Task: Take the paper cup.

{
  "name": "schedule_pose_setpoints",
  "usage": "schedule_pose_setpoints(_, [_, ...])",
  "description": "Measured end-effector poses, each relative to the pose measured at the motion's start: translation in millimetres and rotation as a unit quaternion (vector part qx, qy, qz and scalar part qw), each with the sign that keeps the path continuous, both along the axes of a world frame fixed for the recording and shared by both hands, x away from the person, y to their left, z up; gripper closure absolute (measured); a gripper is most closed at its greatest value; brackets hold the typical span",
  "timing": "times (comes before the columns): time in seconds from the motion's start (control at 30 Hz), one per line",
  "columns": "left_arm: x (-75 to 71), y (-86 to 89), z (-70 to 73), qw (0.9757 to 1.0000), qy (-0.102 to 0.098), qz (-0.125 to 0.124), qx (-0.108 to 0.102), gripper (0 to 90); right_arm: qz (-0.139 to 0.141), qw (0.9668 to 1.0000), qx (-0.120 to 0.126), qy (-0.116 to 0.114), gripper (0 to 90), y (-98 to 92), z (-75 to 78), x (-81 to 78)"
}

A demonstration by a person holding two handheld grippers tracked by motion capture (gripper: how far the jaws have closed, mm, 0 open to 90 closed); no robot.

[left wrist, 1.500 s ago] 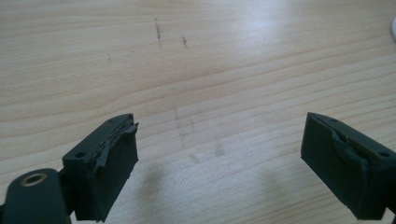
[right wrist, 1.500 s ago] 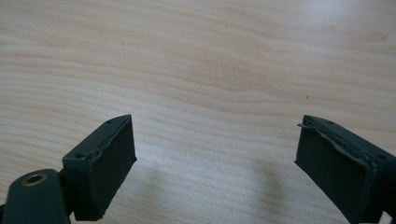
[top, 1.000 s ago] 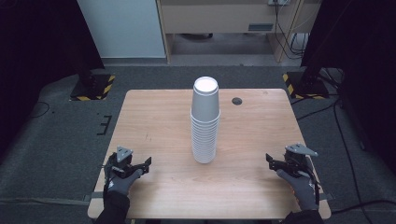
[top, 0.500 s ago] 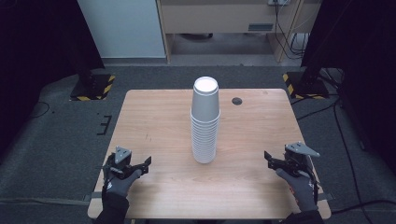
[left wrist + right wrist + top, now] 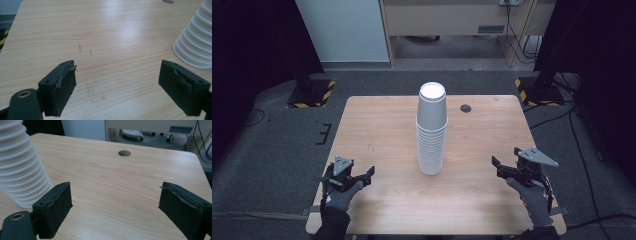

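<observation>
No writing shows on the stack of white paper cups point(image 5: 432, 131), unmoved mid-tabletop point(image 5: 377, 125). Left gripper point(image 5: 353, 178) and right gripper point(image 5: 501, 167) remain near the front corners, jaws spread, empty.

One cup stack point(image 5: 432, 131), two claws point(image 5: 367, 175).

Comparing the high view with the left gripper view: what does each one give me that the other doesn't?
High view alone: the cup stack's top, the right tool, both gloved hands, the floor with striped stand bases. Left gripper view alone: close detail of the left tool's worn pads, spread wide with nothing between, and faint scuffs on the wood. Both: the wooden table, the stack's base, the cable hole.
</observation>
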State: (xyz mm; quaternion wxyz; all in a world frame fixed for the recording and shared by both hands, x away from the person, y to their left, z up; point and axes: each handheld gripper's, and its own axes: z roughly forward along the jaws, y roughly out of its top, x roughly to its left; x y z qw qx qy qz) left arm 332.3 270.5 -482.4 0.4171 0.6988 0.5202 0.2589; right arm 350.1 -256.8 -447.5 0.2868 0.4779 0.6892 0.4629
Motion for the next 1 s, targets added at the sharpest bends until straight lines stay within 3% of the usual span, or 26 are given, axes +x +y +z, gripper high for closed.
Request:
schedule_pose_setpoints(0.5, [-3.8, -10.1, 4.7, 0.9999, -0.009, -0.012, -0.002, 13.0, 0.033, 0.9989, 0.019, -0.028, 11.4, 23.2, 30.9, -2.9])
schedule_pose_setpoints(0.9, [-5.7, -13.4, 6.7, 0.9997, -0.017, -0.015, -0.001, 13.2, 0.06, 0.9958, 0.05, -0.049, 12.0, 44.2, 56.0, -1.8])
schedule_pose_setpoints(1.0, [-6.0, -14.0, 6.2, 0.9997, -0.017, -0.017, -0.002, 13.7, 0.069, 0.9947, 0.048, -0.059, 12.1, 52.1, 66.6, -0.9])
